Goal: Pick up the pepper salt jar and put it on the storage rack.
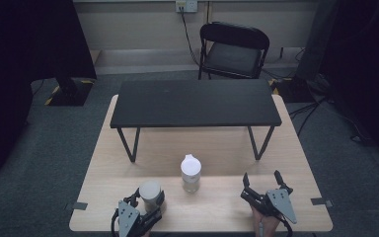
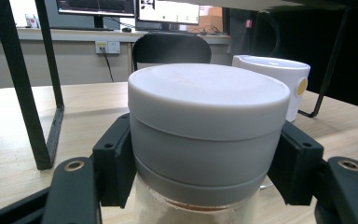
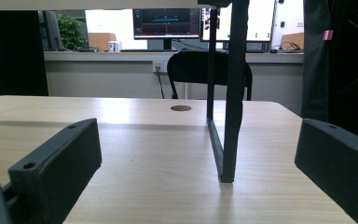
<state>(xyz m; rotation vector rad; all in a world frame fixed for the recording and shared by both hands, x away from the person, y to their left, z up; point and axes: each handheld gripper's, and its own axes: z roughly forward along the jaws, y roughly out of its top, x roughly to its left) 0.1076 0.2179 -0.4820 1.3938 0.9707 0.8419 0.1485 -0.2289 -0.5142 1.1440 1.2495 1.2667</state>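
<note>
A jar with a grey lid (image 1: pixel 150 193) stands on the wooden table (image 1: pixel 217 212) near its front left. My left gripper (image 1: pixel 147 201) is shut on it, the black pads pressing both sides just under the lid (image 2: pixel 207 107). A white lidded container (image 1: pixel 190 173) stands upright just right of the jar and slightly farther back; the left gripper view has it (image 2: pixel 279 74) behind the jar. My right gripper (image 1: pixel 264 181) rests near the front right of the table, jaws wide open with nothing between them (image 3: pixel 196 158).
A black raised shelf (image 1: pixel 195 101) on thin metal legs spans the far half of the table; one leg (image 3: pixel 226 116) stands straight ahead of the right gripper. A black folding chair (image 1: pixel 234 49) sits beyond the table. Dark stands and cables flank it.
</note>
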